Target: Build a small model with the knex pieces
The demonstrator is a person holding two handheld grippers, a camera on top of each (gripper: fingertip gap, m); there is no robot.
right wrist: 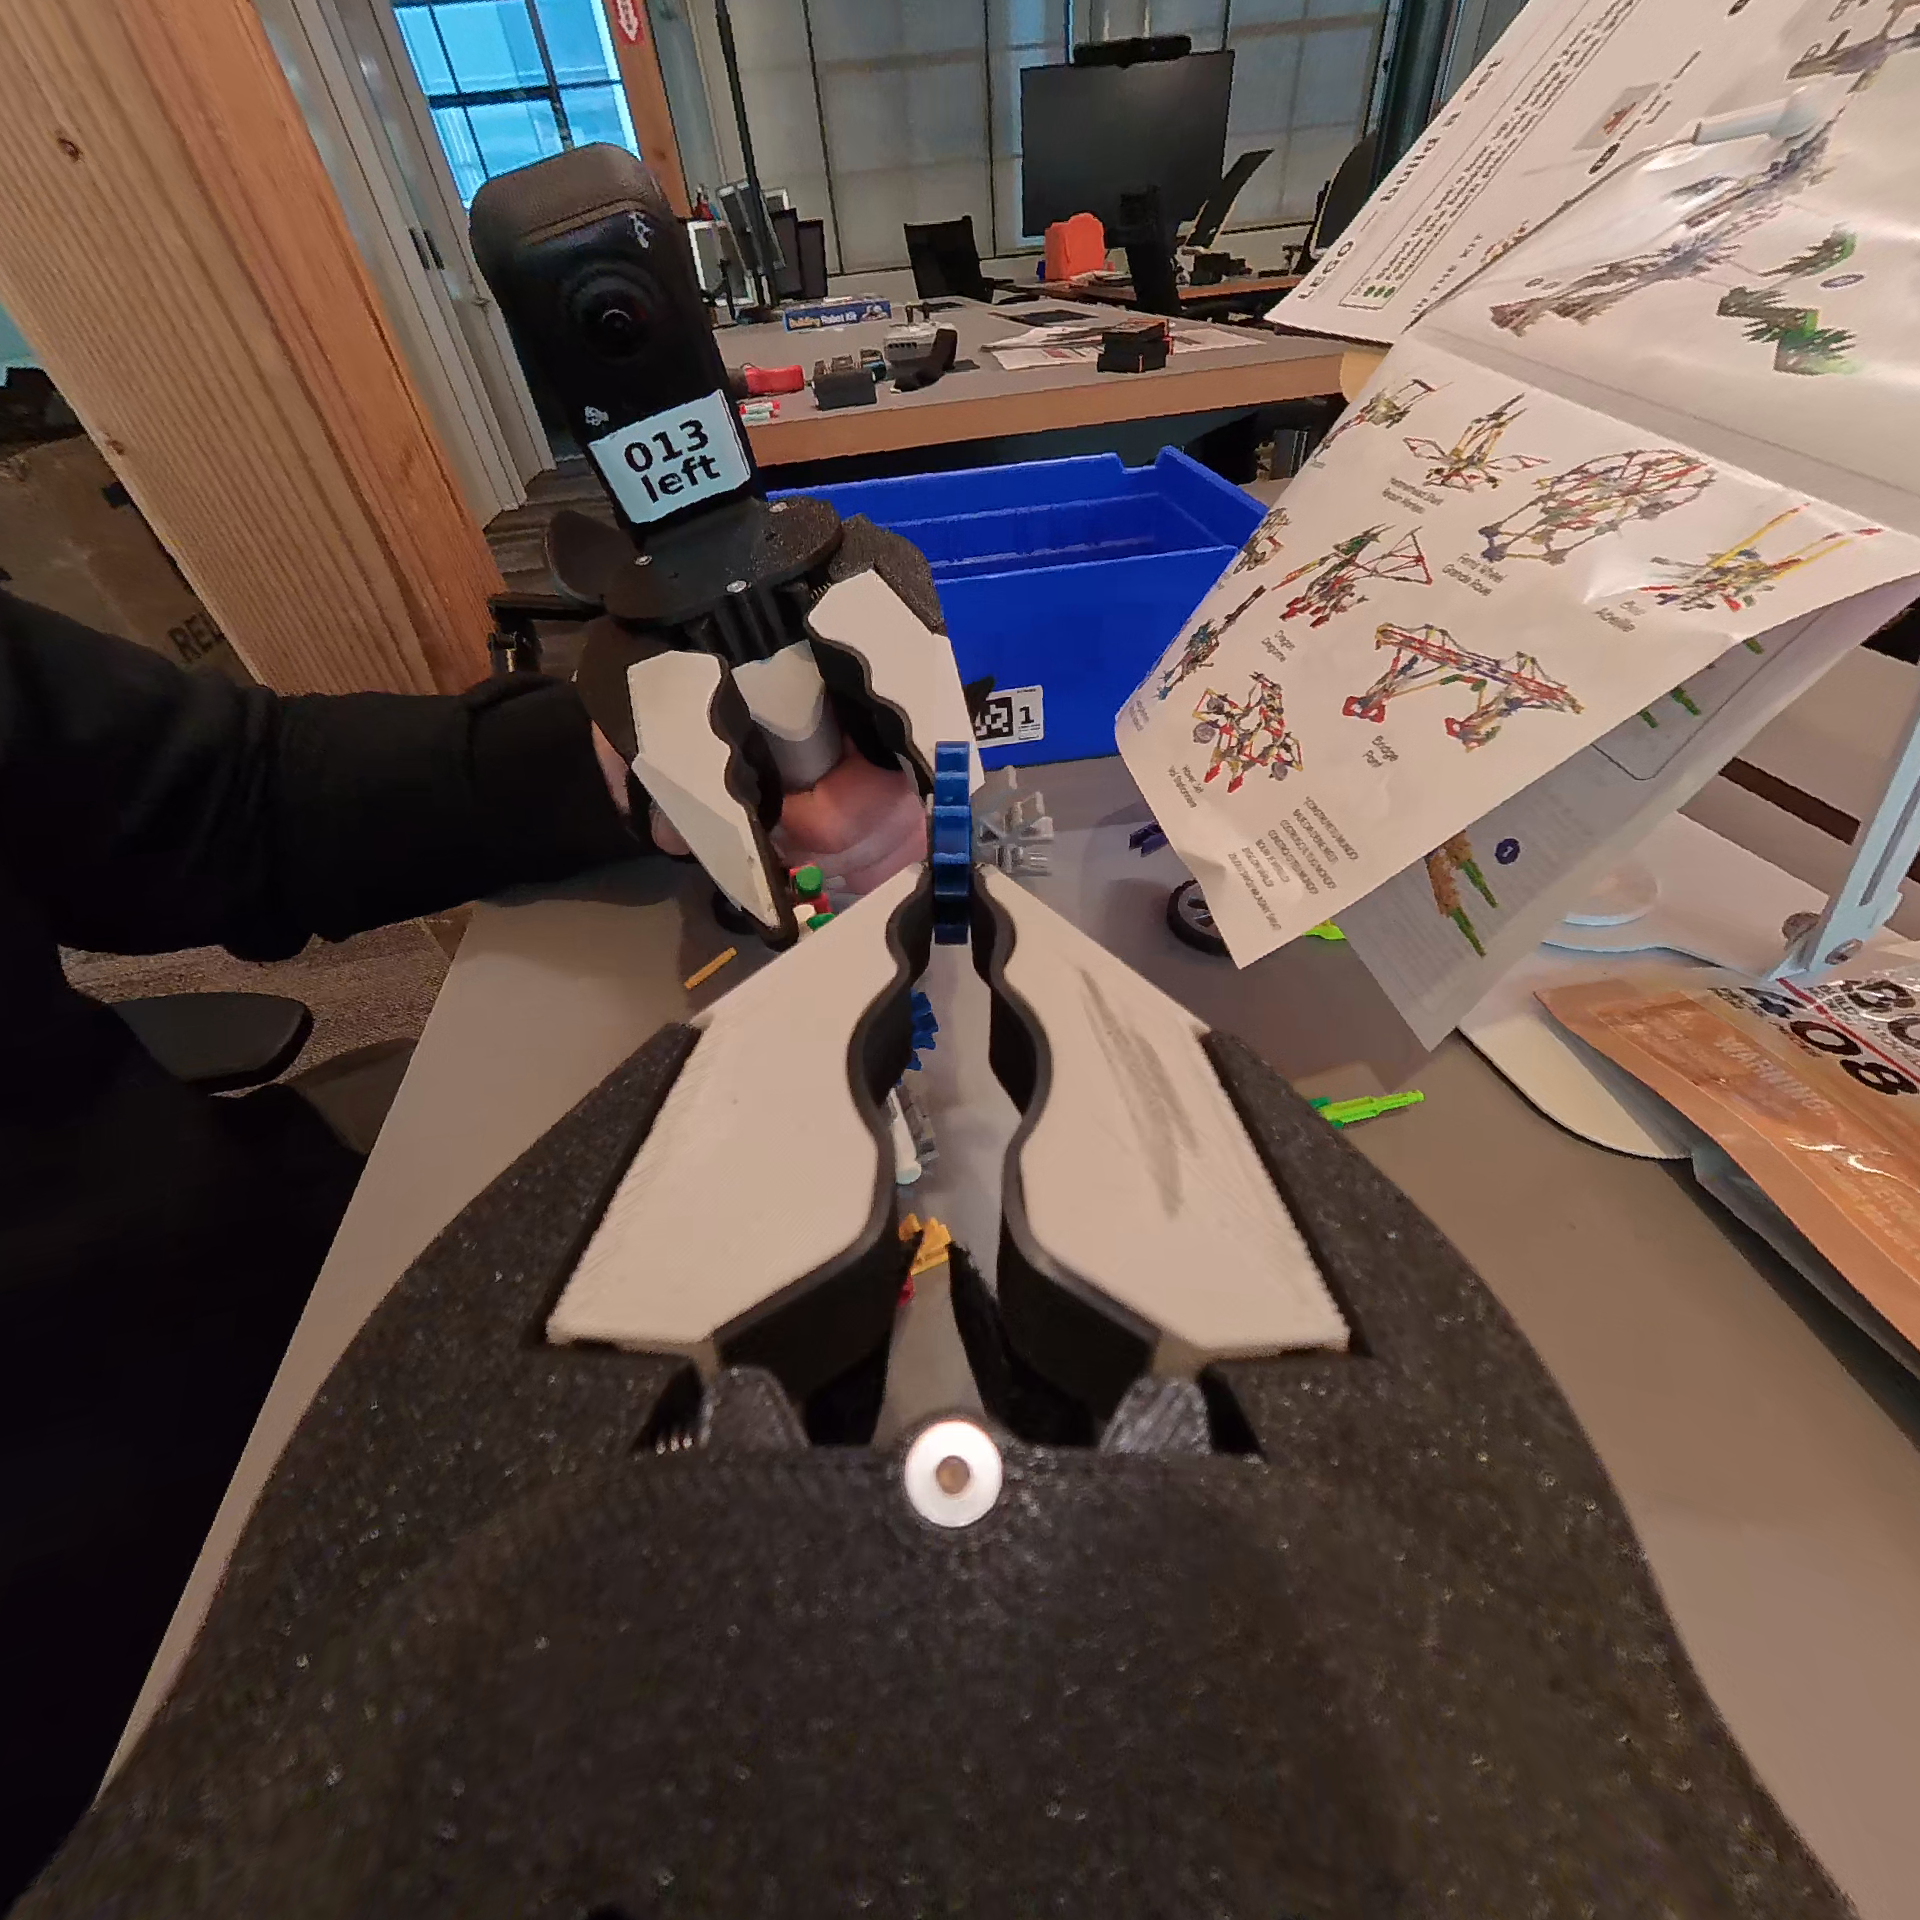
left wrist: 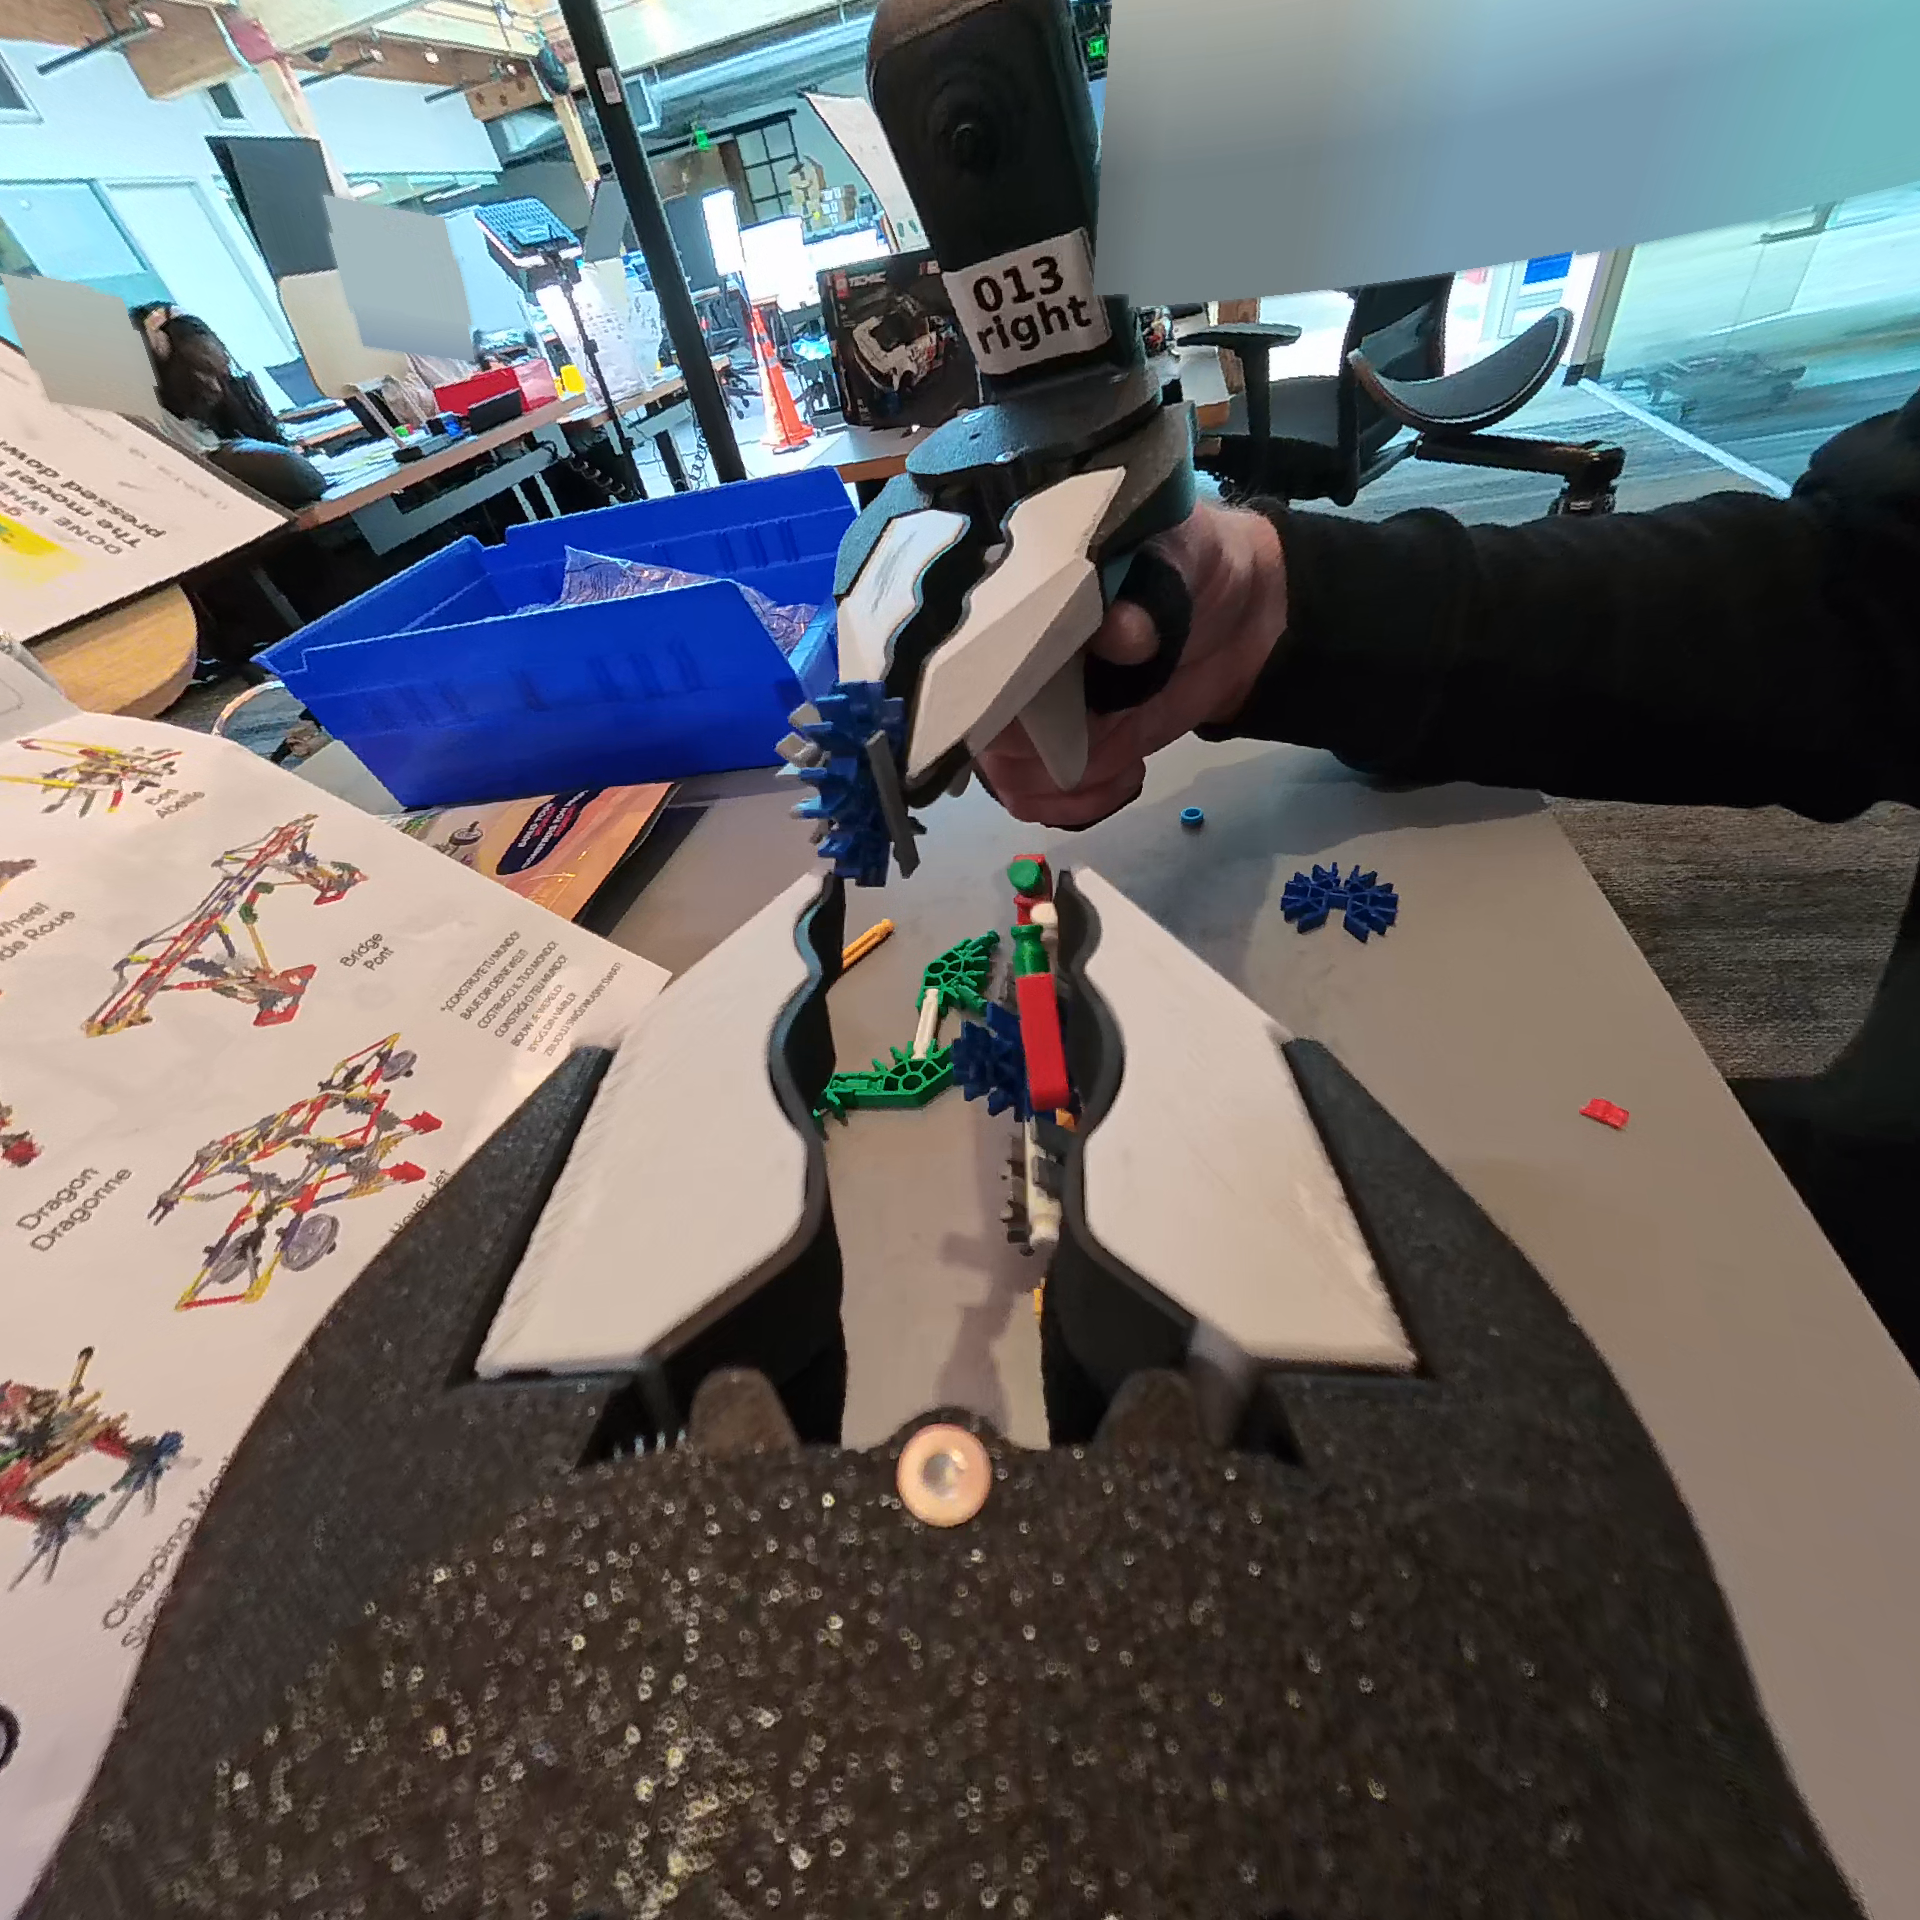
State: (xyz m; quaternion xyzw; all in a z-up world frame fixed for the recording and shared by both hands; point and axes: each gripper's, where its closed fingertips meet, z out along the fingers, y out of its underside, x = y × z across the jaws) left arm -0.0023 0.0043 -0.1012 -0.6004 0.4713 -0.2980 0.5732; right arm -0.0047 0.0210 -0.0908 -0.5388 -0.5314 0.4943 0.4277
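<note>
My left gripper (left wrist: 951, 883) is open, with its tips low over the grey table (left wrist: 1351, 1143). Between its fingers lies a small rod-and-connector assembly (left wrist: 1039, 1029): a red rod, green connectors (left wrist: 951, 971), a blue connector and white rods. The red rod runs along the inner side of the right finger. My right gripper (right wrist: 951, 896) is shut on a blue snowflake connector (right wrist: 951, 821) with a grey connector (right wrist: 1010, 828) joined to it. It holds the pair in the air just above and left of the left gripper's tips, as the left wrist view (left wrist: 852, 790) shows.
A blue bin (left wrist: 540, 665) stands behind. A printed instruction sheet (left wrist: 260, 1039) hangs at the left on a white stand (right wrist: 1860, 883). Two joined blue connectors (left wrist: 1340, 899), a red bit (left wrist: 1605, 1112), an orange rod (left wrist: 868, 940), a lime rod (right wrist: 1361, 1107) and a brown bag (right wrist: 1766, 1091) lie about.
</note>
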